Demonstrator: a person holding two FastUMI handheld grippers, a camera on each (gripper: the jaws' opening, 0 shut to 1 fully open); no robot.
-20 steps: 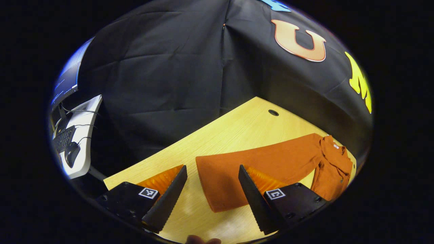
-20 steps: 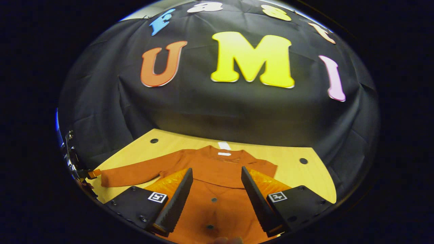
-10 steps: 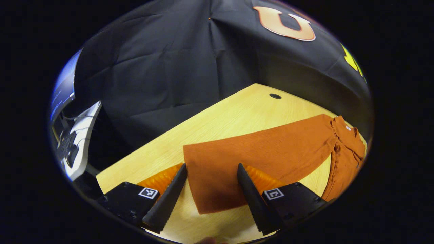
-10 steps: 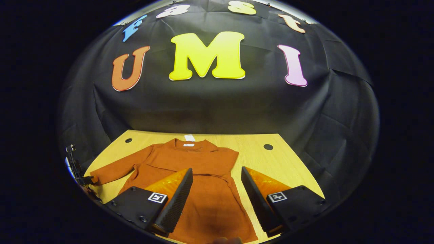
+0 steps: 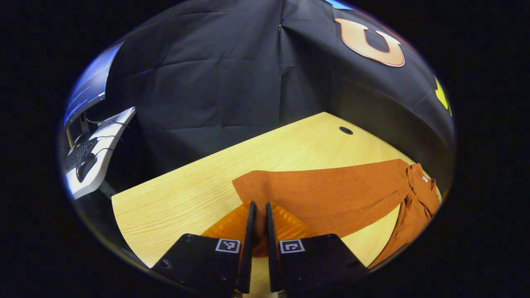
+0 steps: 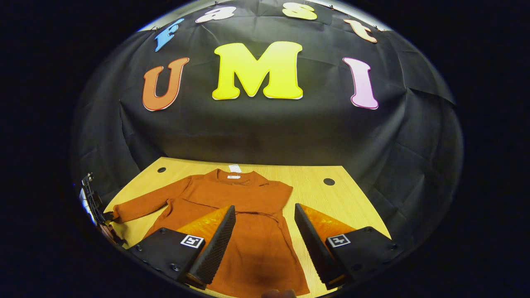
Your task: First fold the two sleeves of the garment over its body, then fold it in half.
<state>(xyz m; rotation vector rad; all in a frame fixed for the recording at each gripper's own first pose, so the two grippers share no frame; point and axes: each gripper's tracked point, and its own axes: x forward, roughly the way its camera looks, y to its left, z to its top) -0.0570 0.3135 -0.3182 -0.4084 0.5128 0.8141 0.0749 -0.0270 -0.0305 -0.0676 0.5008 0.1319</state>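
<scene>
**Rust-orange sleeve cuff pinched in the left jaws**

Rust-orange knit fills the narrow gap of the left gripper (image 5: 258, 207), whose jaws are closed on the cuff end of the sleeve (image 5: 323, 196), near the surface's (image 5: 186, 198) left edge. The right gripper (image 6: 265, 215) hangs with jaws wide apart and holding nothing, above the garment's (image 6: 248, 207) skirt. The garment lies flat at the middle of the surface, collar toward the far edge, its other sleeve already folded across the body.
</scene>
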